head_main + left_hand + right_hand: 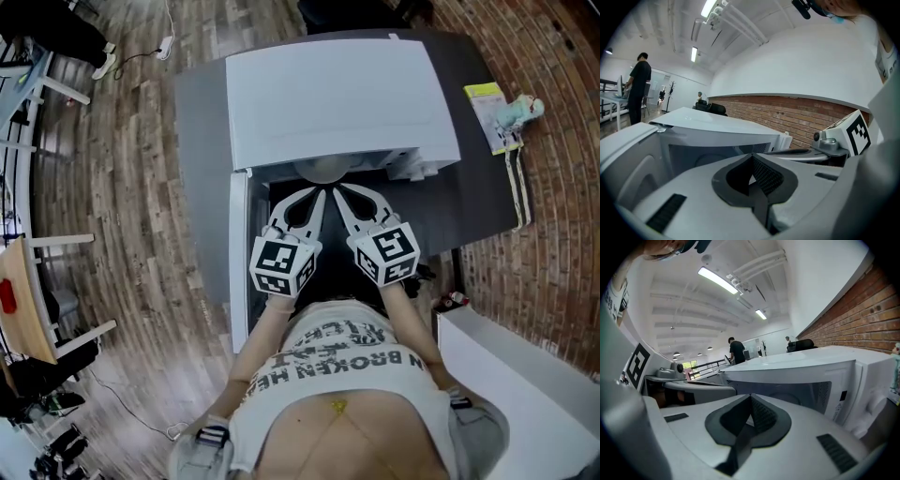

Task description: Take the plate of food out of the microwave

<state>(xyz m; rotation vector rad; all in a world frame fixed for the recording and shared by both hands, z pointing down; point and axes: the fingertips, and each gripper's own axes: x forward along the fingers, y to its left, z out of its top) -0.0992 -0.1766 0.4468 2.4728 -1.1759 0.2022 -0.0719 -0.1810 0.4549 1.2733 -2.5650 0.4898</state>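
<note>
Head view: a white microwave point(328, 94) stands on a dark desk point(469, 187), its door point(240, 262) swung open to the left. The left claw point(317, 192) and the right claw point(338, 191) sit side by side just in front of the opening, tips pointing in. A pale round edge at the cavity mouth point(323, 172) looks like the plate, inside the oven; no food can be made out on it.

Left gripper view: the left claw point(751, 161) is clenched tip to tip with nothing in it. Beyond it lies the open cavity of the microwave point(717, 126).

Right gripper view: the right claw point(751, 401) is likewise clenched and empty, facing the microwave point(811, 366).

As I judge it, the door is dealt with, but the plate is ungripped and not yet out: both claws must part, take it and draw it clear.
</note>
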